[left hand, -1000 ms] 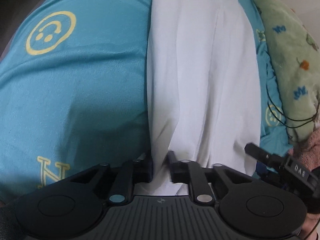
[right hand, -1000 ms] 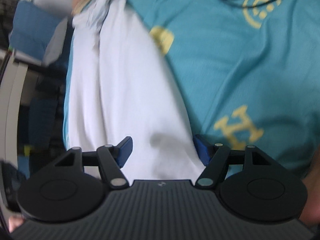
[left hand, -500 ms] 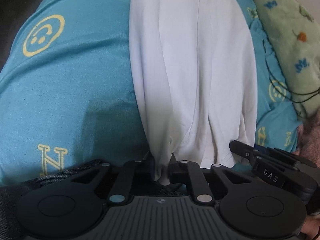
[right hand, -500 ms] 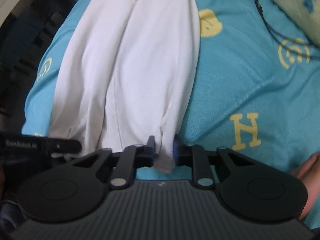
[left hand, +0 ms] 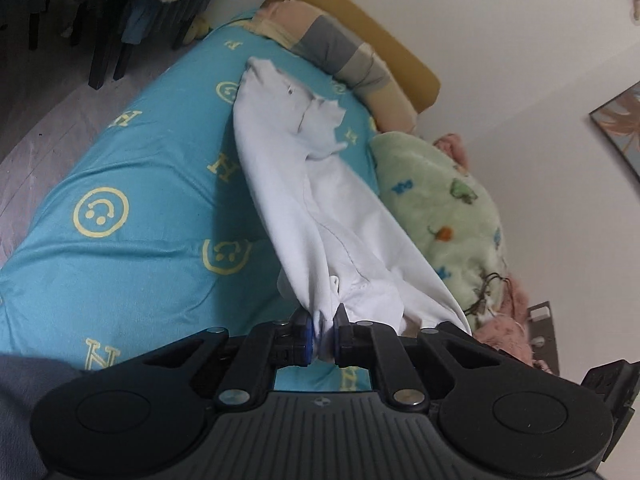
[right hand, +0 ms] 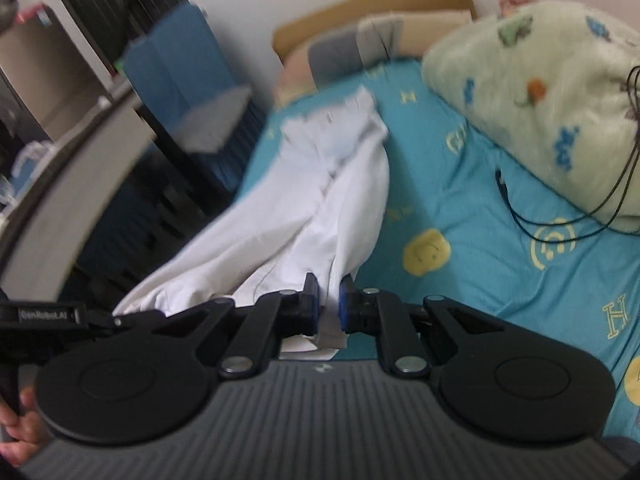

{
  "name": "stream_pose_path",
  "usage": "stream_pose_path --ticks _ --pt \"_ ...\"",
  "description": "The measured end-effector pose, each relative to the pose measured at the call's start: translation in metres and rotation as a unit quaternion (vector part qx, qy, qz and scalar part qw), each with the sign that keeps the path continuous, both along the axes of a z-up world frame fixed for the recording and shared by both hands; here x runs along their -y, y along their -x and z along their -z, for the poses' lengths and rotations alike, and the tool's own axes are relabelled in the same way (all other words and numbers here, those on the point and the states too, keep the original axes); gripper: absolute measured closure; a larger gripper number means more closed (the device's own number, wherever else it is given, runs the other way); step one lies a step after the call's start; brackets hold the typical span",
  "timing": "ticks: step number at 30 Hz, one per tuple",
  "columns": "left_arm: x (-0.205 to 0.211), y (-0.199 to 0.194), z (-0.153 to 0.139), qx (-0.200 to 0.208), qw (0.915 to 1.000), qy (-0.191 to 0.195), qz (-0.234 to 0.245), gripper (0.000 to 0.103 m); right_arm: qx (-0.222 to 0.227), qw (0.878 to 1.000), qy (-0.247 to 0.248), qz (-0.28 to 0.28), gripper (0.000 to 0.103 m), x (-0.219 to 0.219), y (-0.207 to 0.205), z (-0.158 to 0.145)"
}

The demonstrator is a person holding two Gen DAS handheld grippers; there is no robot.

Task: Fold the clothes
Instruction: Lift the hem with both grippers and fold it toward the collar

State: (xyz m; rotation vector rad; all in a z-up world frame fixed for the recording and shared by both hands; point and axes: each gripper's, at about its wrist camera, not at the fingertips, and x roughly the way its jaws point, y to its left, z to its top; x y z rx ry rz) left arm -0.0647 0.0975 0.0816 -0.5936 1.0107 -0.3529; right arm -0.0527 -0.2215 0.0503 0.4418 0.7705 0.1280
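Pinching white garment (left hand: pixel 320 216) hem between both tongs, far end on bed (left hand: pixel 152 200)

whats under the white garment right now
The teal bedsheet with yellow smileys and letters lies beneath the white garment. Both grippers, left and right, pinch its near end up; the far end rests on the sheet. Anything beneath that part is hidden.

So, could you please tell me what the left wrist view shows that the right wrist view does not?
Only the left wrist view shows the framed picture on the wall and the left gripper pinching cloth. Only the right wrist view shows the black cable, the blue box and the right gripper pinching cloth. Both show the white garment, the turquoise sheet and the green blanket.
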Motion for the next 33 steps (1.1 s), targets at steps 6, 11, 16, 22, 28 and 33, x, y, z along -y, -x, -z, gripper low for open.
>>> stream_pose_path --ticks 6,11,16,22,28,33 --pt "0.006 0.053 0.023 -0.016 0.9998 0.007 -0.008 0.094 0.004 1.0 -0.02 -0.006 0.09 -0.003 0.065 0.018" --pt "0.007 0.056 0.038 -0.015 0.9998 -0.007 -0.009 0.094 0.0 0.999 -0.031 0.005 0.09 -0.004 0.099 0.042" --pt "0.013 0.031 0.027 0.003 0.9993 -0.038 -0.007 0.093 0.031 0.998 -0.044 0.029 0.09 -0.001 0.082 0.037" --pt "0.031 -0.046 0.004 0.075 0.9925 -0.094 -0.019 0.093 0.071 0.997 -0.011 0.032 0.089 -0.01 0.008 0.023" --pt "0.047 -0.119 0.005 0.163 0.9763 -0.136 -0.04 0.093 0.127 0.99 0.045 0.028 0.089 -0.023 -0.072 0.018" --pt "0.064 -0.175 0.034 0.204 0.9627 -0.167 -0.062 0.092 0.153 0.986 0.067 0.027 0.089 -0.025 -0.13 0.036"
